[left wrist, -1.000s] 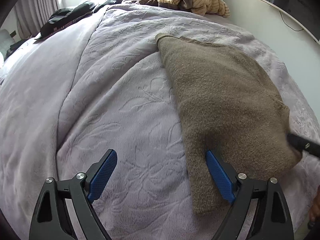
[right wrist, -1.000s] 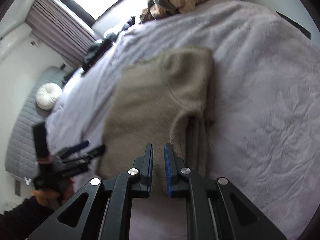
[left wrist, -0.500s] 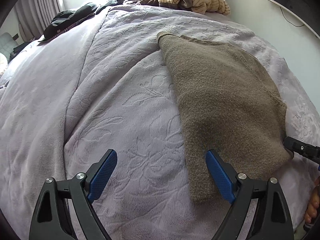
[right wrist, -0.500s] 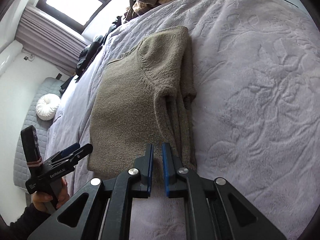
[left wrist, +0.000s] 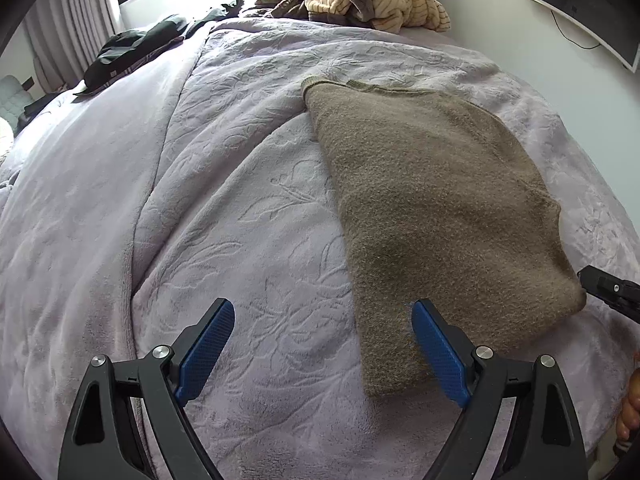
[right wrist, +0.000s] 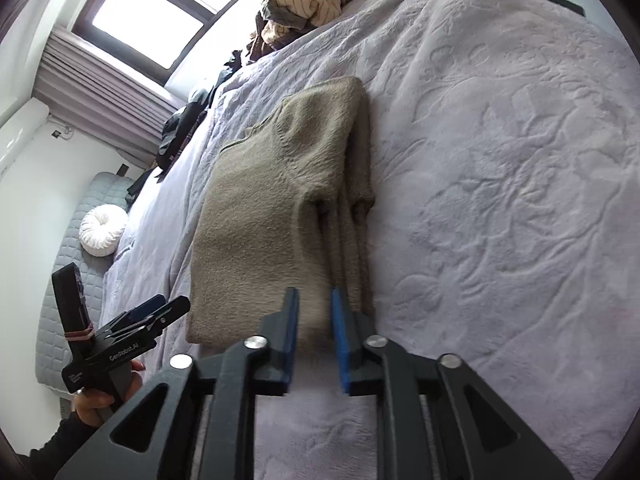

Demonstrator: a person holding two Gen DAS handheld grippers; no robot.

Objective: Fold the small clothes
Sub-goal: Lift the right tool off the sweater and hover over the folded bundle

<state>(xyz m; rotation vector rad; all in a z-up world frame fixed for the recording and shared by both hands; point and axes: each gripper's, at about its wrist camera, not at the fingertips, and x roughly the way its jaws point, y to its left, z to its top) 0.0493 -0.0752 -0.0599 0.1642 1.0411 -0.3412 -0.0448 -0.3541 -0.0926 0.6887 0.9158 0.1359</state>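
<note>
The brown sweater point(left wrist: 432, 208) lies part-folded on the bed point(left wrist: 200, 200). The right claw point(right wrist: 314, 336) is opening at its near edge; whether any knit remains between the jaws is unclear. The left claw point(left wrist: 320, 344) stands released, wide, gripping nothing, over the sweater's near corner. Let the fabric drop fully clear, then align the layered edges before the next fold.

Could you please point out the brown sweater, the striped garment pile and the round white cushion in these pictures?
brown sweater point(left wrist: 432, 208), left wrist view, middle of its folded top face.
striped garment pile point(left wrist: 384, 0), left wrist view, cream striped fabric on top.
round white cushion point(right wrist: 102, 230), right wrist view, its centre.
</note>
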